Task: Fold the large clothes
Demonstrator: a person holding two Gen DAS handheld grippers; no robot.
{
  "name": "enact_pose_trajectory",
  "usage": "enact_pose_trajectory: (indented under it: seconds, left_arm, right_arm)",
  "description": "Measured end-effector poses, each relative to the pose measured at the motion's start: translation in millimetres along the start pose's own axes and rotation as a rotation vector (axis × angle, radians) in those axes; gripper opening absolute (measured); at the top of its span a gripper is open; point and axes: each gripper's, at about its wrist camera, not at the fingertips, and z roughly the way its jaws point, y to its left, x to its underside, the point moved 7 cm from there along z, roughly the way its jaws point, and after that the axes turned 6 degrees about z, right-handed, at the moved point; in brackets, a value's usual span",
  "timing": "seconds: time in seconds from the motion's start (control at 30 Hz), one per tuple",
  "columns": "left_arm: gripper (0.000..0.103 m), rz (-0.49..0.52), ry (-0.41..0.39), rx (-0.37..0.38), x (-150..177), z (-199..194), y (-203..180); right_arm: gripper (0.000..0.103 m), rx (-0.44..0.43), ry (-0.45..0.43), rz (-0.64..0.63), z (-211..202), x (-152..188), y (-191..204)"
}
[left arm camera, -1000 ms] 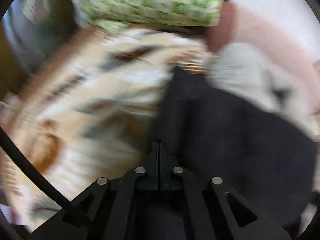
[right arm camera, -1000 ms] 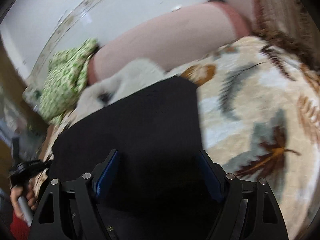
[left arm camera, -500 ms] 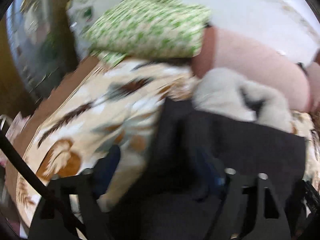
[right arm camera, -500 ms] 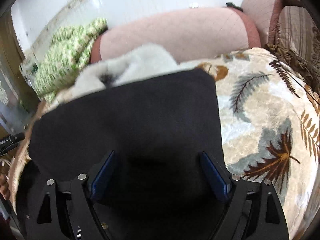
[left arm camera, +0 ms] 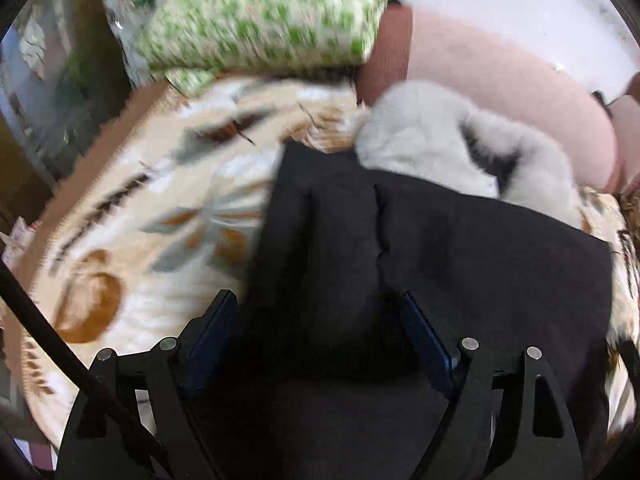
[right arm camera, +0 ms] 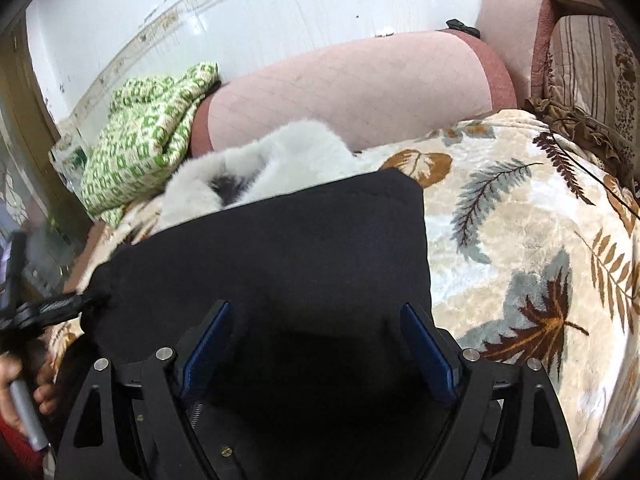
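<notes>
A large black garment (left arm camera: 440,248) lies folded flat on a leaf-patterned blanket (left arm camera: 152,208), with a lengthwise crease down its near part. It also shows in the right wrist view (right arm camera: 288,248) on the blanket (right arm camera: 520,240). My left gripper (left arm camera: 320,320) is open, its blue pads either side of the garment's near left part. My right gripper (right arm camera: 316,332) is open over the garment's near edge. The left gripper (right arm camera: 68,304) shows at the garment's left corner in the right wrist view.
A white fluffy garment (right arm camera: 260,160) lies behind the black one. A green-patterned bundle (right arm camera: 148,128) sits at the back left. A pink sofa bolster (right arm camera: 352,88) runs along the back. A striped cushion (right arm camera: 588,60) is at the far right.
My left gripper was shut on the black garment one second ago and has opened and let it go. The right gripper stayed open and drew back slightly.
</notes>
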Motion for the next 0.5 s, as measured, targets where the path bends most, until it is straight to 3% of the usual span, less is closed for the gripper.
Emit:
enact_pose_trajectory:
  seconds: [0.07,0.2,0.27,0.37,0.43,0.5]
  left_arm:
    - [0.083,-0.004,-0.057,-0.013,18.2,-38.4,24.1]
    - [0.084,-0.029,-0.07,-0.024,55.3,-74.9,75.1]
    - [0.084,-0.055,-0.055,-0.019,74.6,-79.8,100.4]
    - [0.084,-0.093,-0.022,-0.021,108.7,-74.1,135.7]
    - [0.084,-0.126,0.001,0.01,129.9,-65.6,147.8]
    - [0.084,-0.172,0.018,0.1,148.6,-57.3,149.5]
  right_arm:
    - [0.089,-0.012,-0.007,0.016,-8.9,0.8,-2.1]
    - [0.089,-0.029,-0.03,0.026,-37.6,7.4,-7.6]
    - [0.089,-0.008,-0.067,0.031,-58.8,8.1,-14.5]
    - [0.089,0.094,-0.139,0.061,-92.9,7.8,-39.3]
    - [0.089,0.148,-0.113,0.12,-109.6,18.6,-69.0]
    - [0.089,0.147,-0.055,0.18,-117.5,35.6,-95.3]
